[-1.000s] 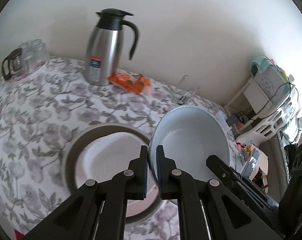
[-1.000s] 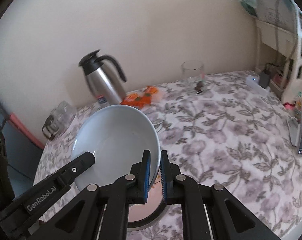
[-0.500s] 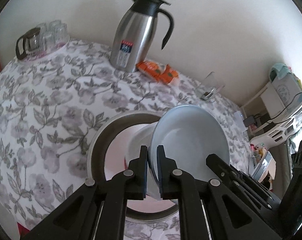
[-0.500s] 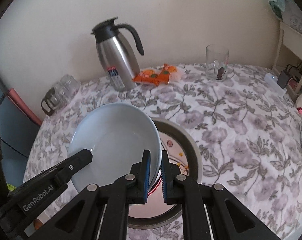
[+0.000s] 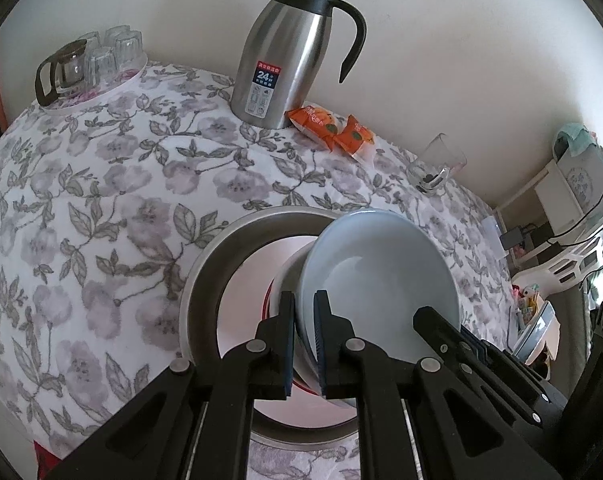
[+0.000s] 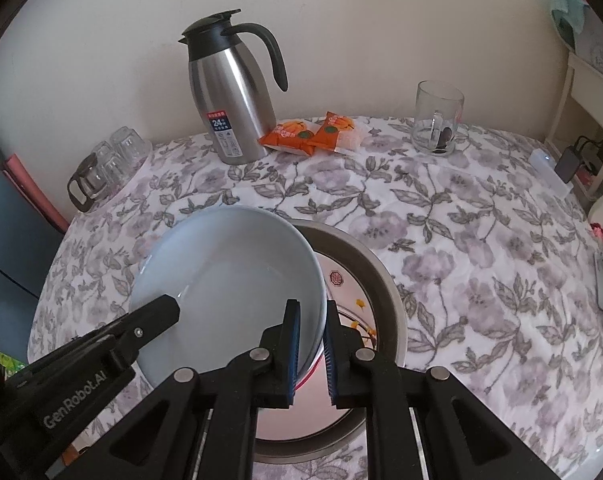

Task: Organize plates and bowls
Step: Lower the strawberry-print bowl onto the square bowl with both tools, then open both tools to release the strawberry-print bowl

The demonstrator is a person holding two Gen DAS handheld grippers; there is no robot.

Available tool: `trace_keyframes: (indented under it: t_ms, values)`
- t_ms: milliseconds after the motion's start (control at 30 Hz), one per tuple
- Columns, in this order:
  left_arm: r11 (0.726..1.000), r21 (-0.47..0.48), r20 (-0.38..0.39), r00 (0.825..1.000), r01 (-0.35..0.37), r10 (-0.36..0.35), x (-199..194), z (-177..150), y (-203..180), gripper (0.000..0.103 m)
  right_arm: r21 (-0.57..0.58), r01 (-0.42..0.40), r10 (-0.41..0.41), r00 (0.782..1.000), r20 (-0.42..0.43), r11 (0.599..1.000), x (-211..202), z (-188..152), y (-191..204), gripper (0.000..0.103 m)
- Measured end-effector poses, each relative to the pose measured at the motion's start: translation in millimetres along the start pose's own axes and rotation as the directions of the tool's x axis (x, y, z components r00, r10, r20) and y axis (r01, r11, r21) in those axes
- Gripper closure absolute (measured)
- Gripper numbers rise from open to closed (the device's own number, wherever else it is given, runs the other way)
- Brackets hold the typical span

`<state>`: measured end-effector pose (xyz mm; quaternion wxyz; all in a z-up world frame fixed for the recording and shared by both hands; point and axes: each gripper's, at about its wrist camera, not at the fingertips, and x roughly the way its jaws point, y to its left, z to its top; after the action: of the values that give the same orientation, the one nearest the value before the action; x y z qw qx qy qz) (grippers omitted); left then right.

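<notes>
A pale blue bowl [image 5: 377, 280] is held between both grippers, just above or onto a white plate with a red rim [image 5: 253, 276] that lies in a grey metal dish [image 5: 205, 264]. My left gripper [image 5: 303, 308] is shut on the bowl's near-left rim. My right gripper [image 6: 311, 318] is shut on the bowl's right rim; the bowl [image 6: 229, 280] and the decorated plate [image 6: 345, 292] in the metal dish [image 6: 381, 276] show in that view too. Whether the bowl touches the plate is hidden.
A steel thermos jug [image 5: 285, 56] stands at the back by orange snack packets [image 5: 329, 128]. A glass mug [image 6: 437, 118] is back right, a tray of glasses [image 5: 89, 64] back left. A white shelf unit [image 5: 573, 216] stands right of the floral tablecloth [image 5: 81, 200].
Both grippers have lowered with the bowl toward the plate in the metal dish, and the table and jug now look closer. Both stay shut on the rim.
</notes>
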<state>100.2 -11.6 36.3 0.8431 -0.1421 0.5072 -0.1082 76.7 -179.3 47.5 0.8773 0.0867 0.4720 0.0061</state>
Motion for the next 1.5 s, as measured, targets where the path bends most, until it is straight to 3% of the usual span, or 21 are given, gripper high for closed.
trace_keyframes:
  t_ms: [500,900,1067,1133,1200,1433,1500]
  values:
    - [0.994,0.066,0.092,0.992,-0.092,0.085,-19.7,3.4,-3.0,0.087,-0.015,0.005,-0.005,1.0,0.019,1.0,-3.2,0.5,2.0,0.089]
    - [0.998,0.05,0.155,0.987,-0.042,0.034,-40.7,-0.1,2.6,0.086,-0.011,0.008,-0.007,0.999,0.045,1.0,-15.4,-6.6,-2.4,0.088]
    - [0.996,0.029,0.18,0.981,-0.079,0.072,-46.1,-5.7,13.0,0.063,-0.011,0.006,-0.006,0.998,0.059,1.0,-20.6,-12.3,-3.3,0.081]
    - [0.997,0.02,0.178,0.981,-0.08,0.075,-45.7,-6.2,17.8,0.061,-0.007,0.005,-0.005,0.998,0.061,1.0,-20.6,-14.2,-4.5,0.075]
    - [0.996,0.008,0.182,0.979,-0.09,0.087,-45.5,-6.9,21.5,0.051,0.0,0.004,-0.004,0.998,0.065,1.0,-19.8,-15.8,-5.7,0.039]
    - [0.985,-0.023,0.175,0.969,-0.173,0.175,-37.9,-5.2,33.1,0.026,0.014,0.001,-0.002,0.998,0.058,1.0,-12.3,-17.6,-9.9,0.029]
    - [0.981,-0.025,0.172,0.966,-0.192,0.193,-35.4,-5.4,35.1,0.023,0.014,0.0,-0.001,0.998,0.059,1.0,-11.5,-17.5,-10.1,0.023]
